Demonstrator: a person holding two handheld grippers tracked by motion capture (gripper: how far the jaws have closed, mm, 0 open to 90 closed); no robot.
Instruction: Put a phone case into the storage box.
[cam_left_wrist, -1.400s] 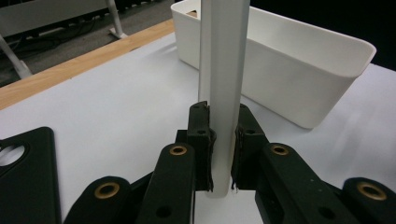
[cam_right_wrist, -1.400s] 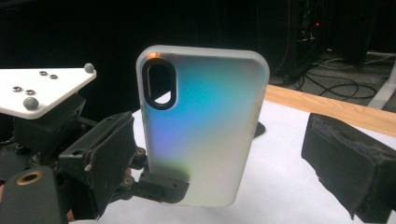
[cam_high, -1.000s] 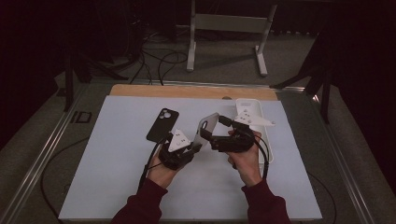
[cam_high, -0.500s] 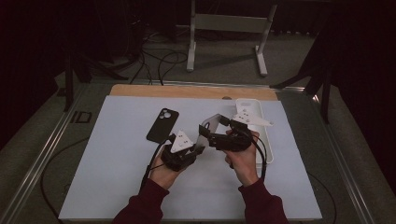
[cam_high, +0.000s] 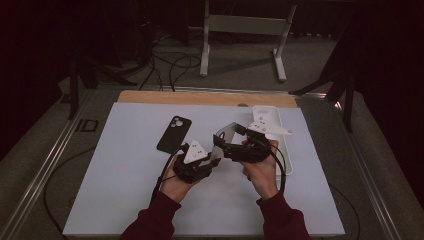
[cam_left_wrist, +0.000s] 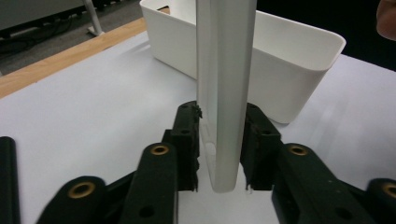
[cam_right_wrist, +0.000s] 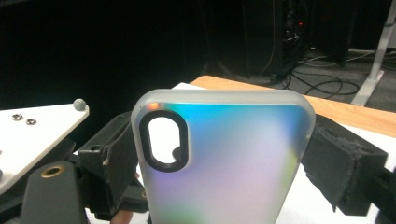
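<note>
A frosted, iridescent phone case (cam_high: 229, 131) is held up over the middle of the white mat. My left gripper (cam_high: 216, 156) has it edge-on between its jaws (cam_left_wrist: 222, 140). Those jaws have just been opening slightly, but both pads (cam_left_wrist: 187, 140) still lie against the case's faces. My right gripper (cam_high: 226, 140) comes from the right and is shut across the case's width (cam_right_wrist: 224, 158), its pads (cam_right_wrist: 343, 163) on the two long edges. The camera cut-out (cam_right_wrist: 164, 140) faces that camera. A black phone (cam_high: 174, 134) lies face down on the mat, to the left of the grippers.
A white bin (cam_high: 265, 111) stands on the mat's right side, just behind my right hand, and appears close behind the case (cam_left_wrist: 299, 56). The white mat (cam_high: 125, 175) has a wooden strip (cam_high: 200, 97) at its far edge. A metal stand (cam_high: 245, 25) and cables lie beyond the table.
</note>
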